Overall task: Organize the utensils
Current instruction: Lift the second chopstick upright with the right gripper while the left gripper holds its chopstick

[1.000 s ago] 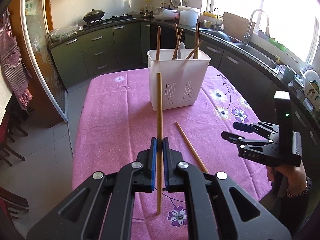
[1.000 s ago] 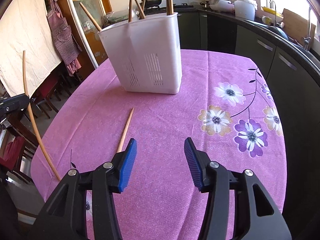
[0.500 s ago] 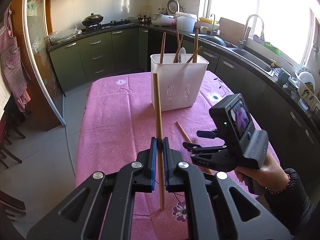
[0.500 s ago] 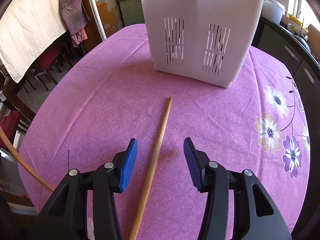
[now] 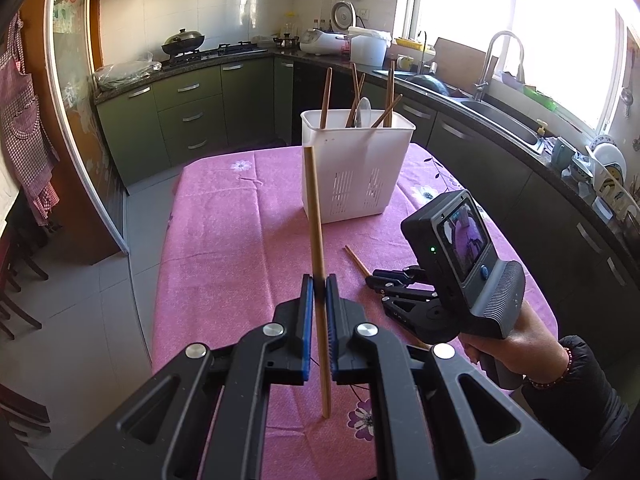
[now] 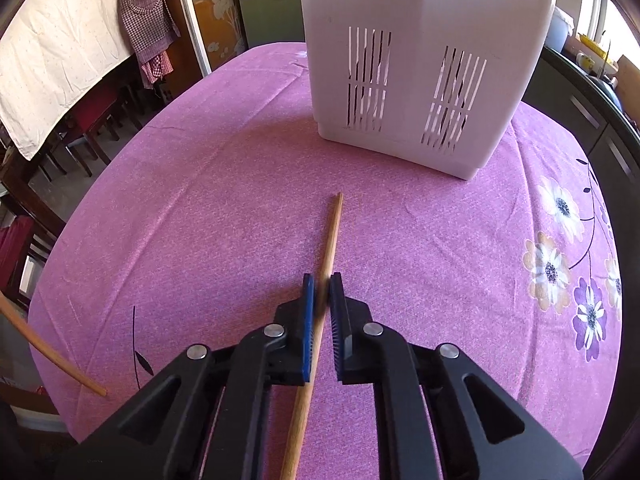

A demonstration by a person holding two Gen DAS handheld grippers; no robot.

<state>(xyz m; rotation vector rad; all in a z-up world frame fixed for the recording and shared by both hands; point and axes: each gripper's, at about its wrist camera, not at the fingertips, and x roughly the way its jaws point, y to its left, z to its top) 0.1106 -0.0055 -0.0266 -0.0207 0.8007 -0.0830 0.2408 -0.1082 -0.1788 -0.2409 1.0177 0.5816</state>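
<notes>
Wooden chopstick [image 5: 316, 216]: upright, clamped in left gripper [image 5: 319, 300], near side of white holder [image 5: 356, 168].
Right gripper [image 6: 323, 304]: jaws just closed, pinching second chopstick [image 6: 330, 236] lying on pink tablecloth [image 6: 224, 200], holder beyond.

Black two-finger grippers [image 5: 317, 288] with blue ribbed pads [image 5: 306, 320] and silver screws are seen; beside the right gripper [image 5: 374, 280], a dark sleeve [image 5: 576, 400] and beaded bracelet [image 5: 554, 376] are worn.
</notes>
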